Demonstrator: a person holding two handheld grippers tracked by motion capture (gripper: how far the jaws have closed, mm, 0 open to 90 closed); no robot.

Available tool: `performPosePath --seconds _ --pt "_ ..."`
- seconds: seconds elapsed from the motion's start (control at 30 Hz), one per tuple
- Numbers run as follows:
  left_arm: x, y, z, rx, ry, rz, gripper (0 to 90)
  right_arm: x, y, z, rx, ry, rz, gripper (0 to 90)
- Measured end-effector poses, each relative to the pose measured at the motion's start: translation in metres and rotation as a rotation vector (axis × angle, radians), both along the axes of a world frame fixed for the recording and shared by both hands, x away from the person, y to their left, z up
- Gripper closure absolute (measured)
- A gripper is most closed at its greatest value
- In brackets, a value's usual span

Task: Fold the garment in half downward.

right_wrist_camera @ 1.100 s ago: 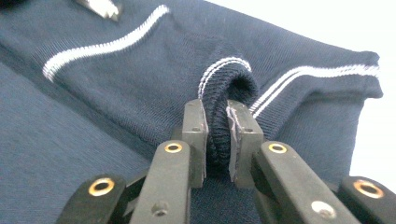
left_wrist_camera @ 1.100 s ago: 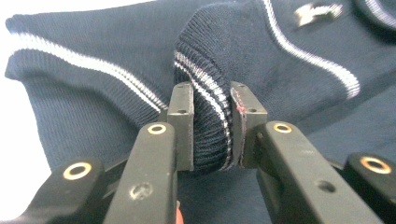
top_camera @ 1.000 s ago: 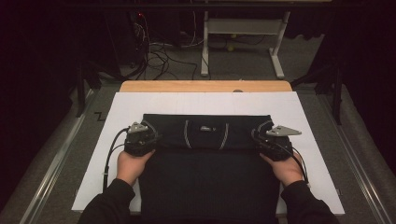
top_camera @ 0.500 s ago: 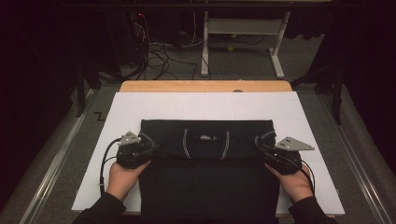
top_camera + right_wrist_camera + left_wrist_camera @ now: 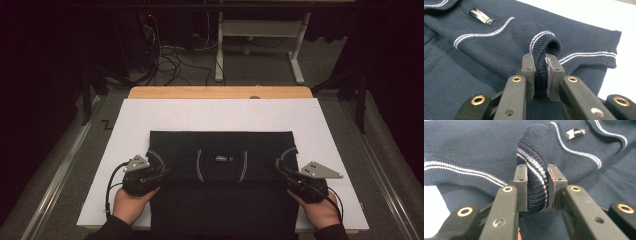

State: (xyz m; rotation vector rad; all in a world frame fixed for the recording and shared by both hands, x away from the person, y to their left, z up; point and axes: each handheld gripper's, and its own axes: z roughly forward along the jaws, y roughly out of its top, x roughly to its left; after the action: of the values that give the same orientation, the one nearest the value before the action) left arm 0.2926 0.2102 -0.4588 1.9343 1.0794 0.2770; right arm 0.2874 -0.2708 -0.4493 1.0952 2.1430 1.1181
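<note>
Both grippers have drawn the sweater's (image 5: 220, 200) top edge nearer the person on the white sheet (image 5: 220, 112), left gripper (image 5: 536, 188) clamping a striped ribbed fold, right gripper (image 5: 540, 75) likewise; pull evenly, keeping the fold line straight

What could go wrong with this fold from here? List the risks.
1. Each grip is narrow: the left gripper pinches a bunched striped cuff of the navy sweater, so the knit could slip out.
2. The right gripper holds only the rim of its cuff; uneven pulling may skew the fold.
3. The sweater's near edge already reaches the edge of the white sheet; dragging further could pull it off the table.
</note>
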Motion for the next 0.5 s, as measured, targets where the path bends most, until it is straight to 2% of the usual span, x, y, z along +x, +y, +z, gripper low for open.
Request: performPosePath --seconds 0.07,0.2,0.5 --pt "-0.004 0.001 0.000 -0.009 0.009 -0.002 69.5 -0.005 0.000 -0.001 0.000 0.001 0.002 79.9" --pt "-0.010 0.000 -0.001 0.001 0.011 -0.005 69.4 -0.014 -0.001 -0.003 -0.013 0.005 0.009 79.9" --pt "-0.012 0.000 -0.012 0.033 0.077 -0.010 67.9 -0.020 -0.003 -0.012 -0.041 0.047 0.014 79.7"
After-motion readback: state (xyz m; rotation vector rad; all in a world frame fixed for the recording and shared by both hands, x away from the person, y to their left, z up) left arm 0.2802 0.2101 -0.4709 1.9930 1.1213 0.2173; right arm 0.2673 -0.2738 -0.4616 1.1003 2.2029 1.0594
